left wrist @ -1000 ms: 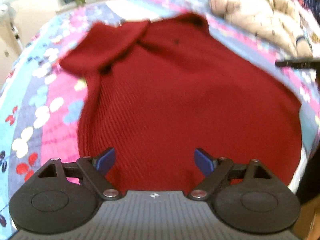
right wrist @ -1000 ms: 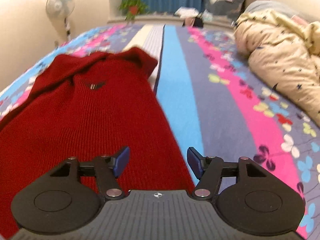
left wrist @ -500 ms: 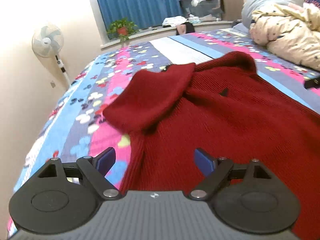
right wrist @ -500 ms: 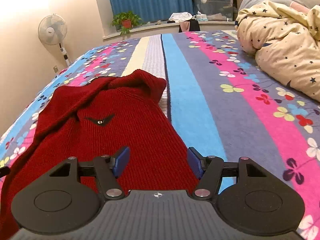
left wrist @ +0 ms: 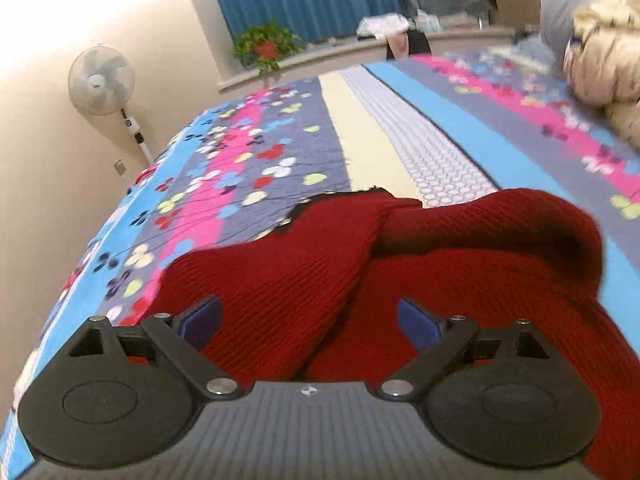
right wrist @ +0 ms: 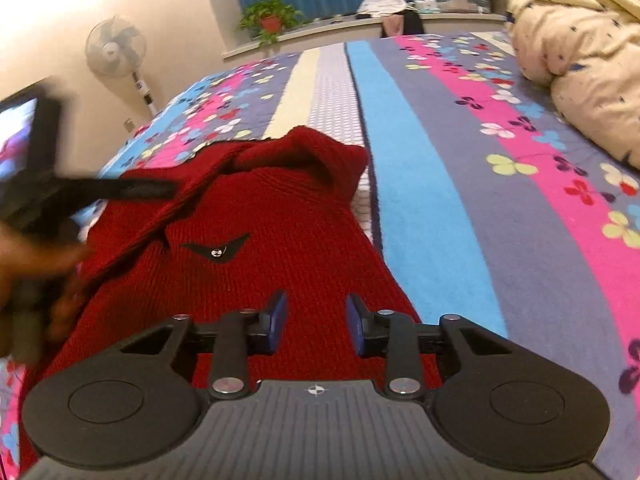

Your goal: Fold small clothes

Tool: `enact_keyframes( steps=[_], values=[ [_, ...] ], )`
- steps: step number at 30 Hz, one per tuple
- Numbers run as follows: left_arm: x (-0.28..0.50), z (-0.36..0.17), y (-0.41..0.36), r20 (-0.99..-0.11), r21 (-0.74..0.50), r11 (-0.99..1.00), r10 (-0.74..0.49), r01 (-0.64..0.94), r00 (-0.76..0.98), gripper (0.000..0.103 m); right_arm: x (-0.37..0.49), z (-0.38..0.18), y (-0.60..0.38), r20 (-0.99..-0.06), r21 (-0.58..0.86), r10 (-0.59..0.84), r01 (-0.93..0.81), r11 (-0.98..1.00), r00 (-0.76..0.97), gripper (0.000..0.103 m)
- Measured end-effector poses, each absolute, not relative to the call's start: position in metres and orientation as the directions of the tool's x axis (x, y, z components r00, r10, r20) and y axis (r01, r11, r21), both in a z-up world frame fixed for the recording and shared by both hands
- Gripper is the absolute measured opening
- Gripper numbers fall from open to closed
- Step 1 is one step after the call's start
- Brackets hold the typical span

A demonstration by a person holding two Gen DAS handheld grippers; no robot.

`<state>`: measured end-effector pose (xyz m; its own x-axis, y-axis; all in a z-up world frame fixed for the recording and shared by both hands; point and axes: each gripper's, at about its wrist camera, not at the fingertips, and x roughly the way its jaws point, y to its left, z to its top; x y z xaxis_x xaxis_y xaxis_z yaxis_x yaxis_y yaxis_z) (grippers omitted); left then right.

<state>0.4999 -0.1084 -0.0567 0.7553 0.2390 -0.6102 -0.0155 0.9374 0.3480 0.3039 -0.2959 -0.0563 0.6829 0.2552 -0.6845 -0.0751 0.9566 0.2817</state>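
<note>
A dark red knit sweater point(right wrist: 280, 216) lies on the striped, flowered bedsheet point(right wrist: 420, 184), collar toward the window, with a black patch and snap point(right wrist: 216, 253) on its chest. Its sleeve point(left wrist: 280, 280) is folded across the body beside the collar point(left wrist: 520, 220). My left gripper point(left wrist: 310, 320) hovers low over that sleeve, jaws opening wide, with only fabric beneath them. My right gripper point(right wrist: 316, 320) sits over the sweater's lower right part, jaws closing, red knit showing in the gap and the pads apart from it. A hand point(right wrist: 28, 264) with the blurred left gripper shows at the left.
A cream star-print quilt point(right wrist: 580, 60) is heaped at the bed's right side. A standing fan point(right wrist: 116, 50) is by the left wall beyond the bed's left edge. A potted plant point(right wrist: 270, 20), clutter and a storage box sit on the sill under blue curtains.
The left gripper swept from over the sweater's body toward the folded sleeve and collar, and now shows in the right wrist view. The right gripper's jaws narrowed as it moved a little along the sweater.
</note>
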Motion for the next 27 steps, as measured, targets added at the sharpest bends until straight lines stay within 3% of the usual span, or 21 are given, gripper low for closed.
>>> enact_keyframes(
  steps=[7, 8, 11, 12, 15, 18, 23, 27],
  values=[
    [0.567, -0.111, -0.148, -0.591, 0.531, 0.843, 0.295, 0.087, 0.751, 0.097, 0.323, -0.074, -0.302, -0.736, 0.248, 0.239, -0.077, 0.966, 0.633, 0.034],
    [0.572, -0.114, -0.148, -0.587, 0.549, 0.829, 0.29, 0.109, 0.755, 0.092, 0.325, -0.076, -0.302, -0.739, 0.248, 0.239, -0.075, 0.966, 0.63, 0.034],
    [0.582, -0.111, -0.133, -0.608, 0.566, 0.811, 0.292, 0.145, 0.739, 0.023, 0.329, -0.079, -0.301, -0.742, 0.243, 0.243, -0.088, 0.966, 0.625, 0.034],
    [0.583, -0.105, -0.122, -0.623, 0.541, 0.827, 0.272, 0.153, 0.733, 0.013, 0.33, -0.08, -0.3, -0.744, 0.238, 0.243, -0.093, 0.967, 0.623, 0.034],
    [0.57, -0.077, -0.077, -0.565, 0.542, 0.835, 0.279, 0.094, 0.776, 0.012, 0.33, -0.084, -0.298, -0.751, 0.227, 0.24, -0.101, 0.969, 0.616, 0.034],
    [0.544, -0.039, 0.005, -0.544, 0.439, 0.897, 0.314, -0.055, 0.779, 0.012, 0.33, -0.084, -0.297, -0.754, 0.22, 0.236, -0.103, 0.97, 0.613, 0.034],
    [0.467, -0.013, 0.175, -0.52, 0.386, 0.843, 0.534, -0.375, 0.666, 0.012, 0.328, -0.083, -0.293, -0.757, 0.202, 0.23, -0.116, 0.972, 0.611, 0.034],
    [0.37, -0.03, 0.317, -0.645, 0.206, 0.684, 0.633, -0.7, 0.428, 0.017, 0.327, -0.084, -0.285, -0.762, 0.186, 0.226, -0.129, 0.974, 0.607, 0.034]
  ],
)
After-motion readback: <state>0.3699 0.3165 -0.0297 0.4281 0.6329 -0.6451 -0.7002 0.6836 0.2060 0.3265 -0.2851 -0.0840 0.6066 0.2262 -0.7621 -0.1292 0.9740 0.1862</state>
